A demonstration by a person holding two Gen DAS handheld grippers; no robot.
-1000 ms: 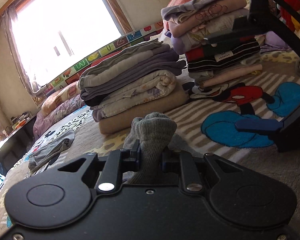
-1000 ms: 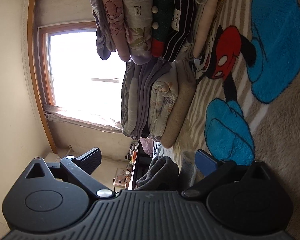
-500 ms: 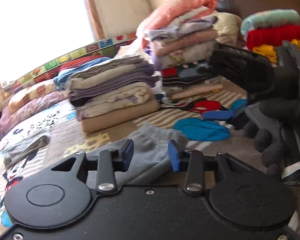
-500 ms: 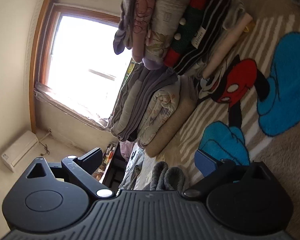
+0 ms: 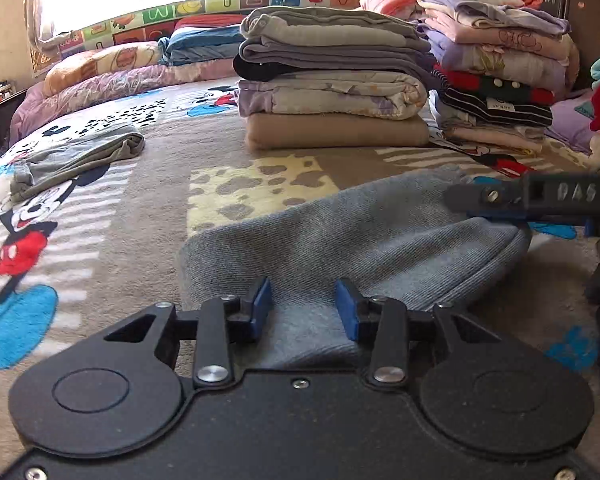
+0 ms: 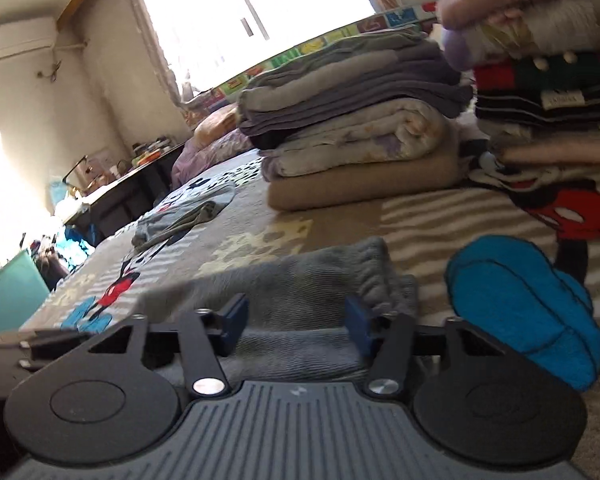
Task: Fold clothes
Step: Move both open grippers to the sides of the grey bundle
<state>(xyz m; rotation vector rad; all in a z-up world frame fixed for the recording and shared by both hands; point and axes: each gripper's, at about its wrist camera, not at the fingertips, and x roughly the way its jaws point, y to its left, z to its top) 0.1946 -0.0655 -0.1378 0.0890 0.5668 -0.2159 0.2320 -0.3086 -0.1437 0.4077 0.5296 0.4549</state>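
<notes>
The left gripper (image 5: pixel 303 308) stands with jaws apart over the near edge of the grey garment (image 5: pixel 352 236); the right gripper (image 6: pixel 296 322) is likewise parted, holding nothing; the garment lies flat on the bed blanket (image 5: pixel 148 184); two folded stacks (image 5: pixel 332 80) stand behind; one crumpled garment (image 5: pixel 76 156) apparently awaits folding.

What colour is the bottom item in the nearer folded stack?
Tan; the bottom blanket shows best in the left wrist view.
</notes>
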